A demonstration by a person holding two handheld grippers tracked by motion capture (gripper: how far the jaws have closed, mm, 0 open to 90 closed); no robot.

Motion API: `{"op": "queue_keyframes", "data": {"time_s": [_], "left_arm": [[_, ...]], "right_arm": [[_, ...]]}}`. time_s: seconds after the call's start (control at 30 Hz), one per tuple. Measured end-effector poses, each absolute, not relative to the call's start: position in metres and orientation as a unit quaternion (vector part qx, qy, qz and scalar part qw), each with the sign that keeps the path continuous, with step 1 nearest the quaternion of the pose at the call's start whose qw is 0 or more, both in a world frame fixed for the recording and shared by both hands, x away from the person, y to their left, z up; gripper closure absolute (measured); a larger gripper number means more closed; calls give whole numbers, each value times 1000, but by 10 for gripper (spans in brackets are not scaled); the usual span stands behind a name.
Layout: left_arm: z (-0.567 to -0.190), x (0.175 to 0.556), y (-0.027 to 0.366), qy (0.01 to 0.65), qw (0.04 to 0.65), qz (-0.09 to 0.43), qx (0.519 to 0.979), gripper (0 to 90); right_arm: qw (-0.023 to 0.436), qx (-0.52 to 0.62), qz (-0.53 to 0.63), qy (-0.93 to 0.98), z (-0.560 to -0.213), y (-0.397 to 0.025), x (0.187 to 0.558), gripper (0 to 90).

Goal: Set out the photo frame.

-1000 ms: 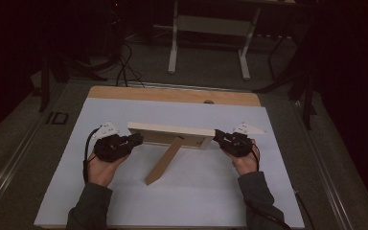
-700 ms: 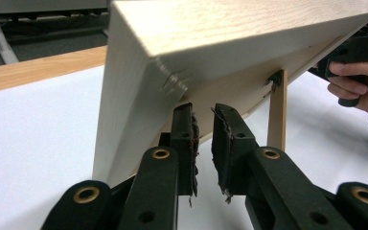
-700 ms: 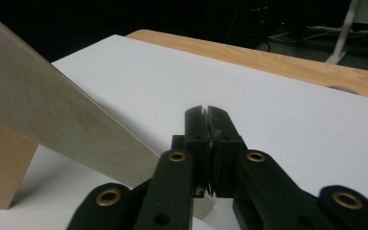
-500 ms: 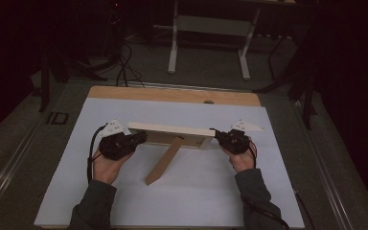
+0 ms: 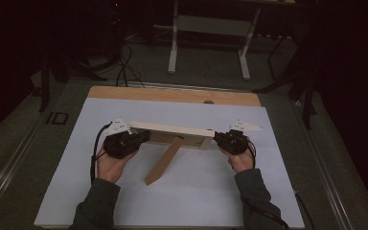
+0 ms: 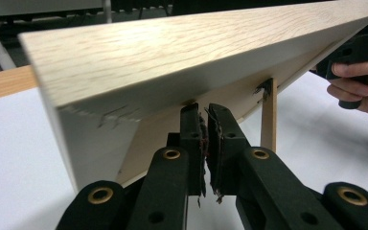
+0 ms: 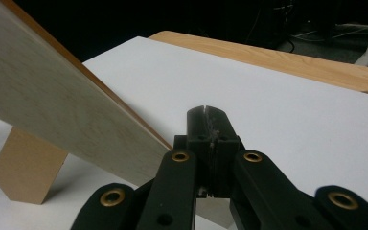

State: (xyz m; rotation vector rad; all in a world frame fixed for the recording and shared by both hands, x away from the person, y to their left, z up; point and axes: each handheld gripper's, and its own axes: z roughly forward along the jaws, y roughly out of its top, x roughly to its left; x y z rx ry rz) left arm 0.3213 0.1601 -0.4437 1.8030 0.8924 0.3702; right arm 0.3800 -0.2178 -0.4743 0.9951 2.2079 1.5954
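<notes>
Two grippers, left gripper (image 5: 141, 137) and right gripper (image 5: 216, 138), jaws pressed together at opposite ends of one wooden frame (image 5: 171, 128) standing mid-table (image 5: 287, 191) on one prop leg (image 5: 164, 160), board tilted, far table edge bare wood.

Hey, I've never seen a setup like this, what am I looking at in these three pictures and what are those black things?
A person sits at a table covered by a white sheet, holding a black hand-held gripper in each hand: the left gripper and the right gripper. One picture comes from a camera above the table; the other two come from cameras riding on each gripper, looking along its black jaws. Between the grippers stands a pale wooden picture frame, propped on a brown fold-out back leg. Each gripper meets one end of the frame. Both pairs of jaws look closed, seemingly beside the frame rather than clamping it.
</notes>
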Motion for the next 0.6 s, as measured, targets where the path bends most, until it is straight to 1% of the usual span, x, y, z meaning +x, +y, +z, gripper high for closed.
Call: {"op": "queue_keyframes", "data": {"time_s": [0.6], "left_arm": [[-435, 326, 138, 358, 525, 151, 757, 877]], "right_arm": [[117, 320, 549, 764, -465, -214, 377, 896]]}}
